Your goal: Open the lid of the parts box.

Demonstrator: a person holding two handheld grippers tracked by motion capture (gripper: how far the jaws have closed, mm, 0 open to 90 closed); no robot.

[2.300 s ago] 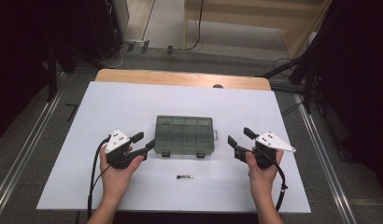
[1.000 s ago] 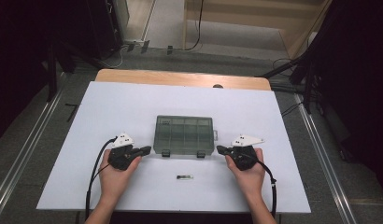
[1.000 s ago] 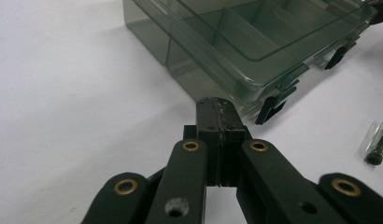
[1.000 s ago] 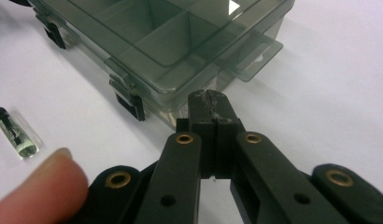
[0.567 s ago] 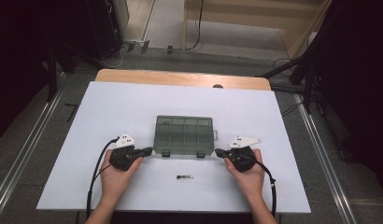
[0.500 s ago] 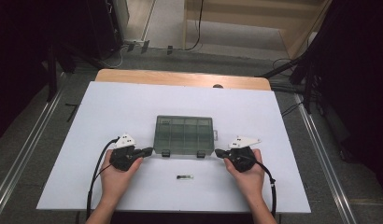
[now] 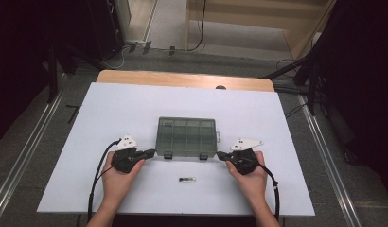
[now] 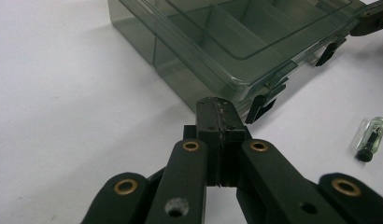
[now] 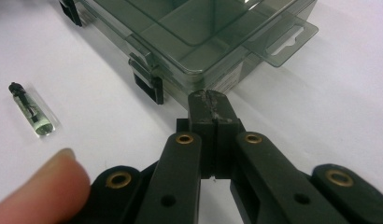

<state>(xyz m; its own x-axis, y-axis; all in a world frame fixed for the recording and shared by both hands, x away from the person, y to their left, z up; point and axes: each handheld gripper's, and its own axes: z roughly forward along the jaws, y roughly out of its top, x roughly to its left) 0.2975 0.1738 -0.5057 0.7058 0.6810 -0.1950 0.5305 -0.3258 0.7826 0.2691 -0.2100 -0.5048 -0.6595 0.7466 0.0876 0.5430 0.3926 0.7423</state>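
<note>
A smoky clear plastic compartment box (image 7: 186,137) lies shut at the middle of the white table, with two dark latches on its near side. My left gripper (image 7: 152,152) is shut, its tip at the box's near left corner (image 8: 236,86). My right gripper (image 7: 219,154) is shut too, its tip against the near right corner (image 9: 213,77). Each pair of jaws is pressed together with nothing between. A small clear vial with a black cap (image 7: 186,179) lies on the table in front of the box, also seen as the vial (image 8: 369,138) and the vial (image 9: 30,111).
The white table (image 7: 111,109) has a wooden strip (image 7: 182,79) along its far edge. A hang tab (image 9: 285,39) sticks out of the box's right side. A fingertip (image 9: 38,182) shows beside the right jaws. Cables trail from both grippers toward the near edge.
Both grippers have come in from the sides and down to the table, shutting and ending with their tips at the box's near corners. In the last half second they barely moved.
</note>
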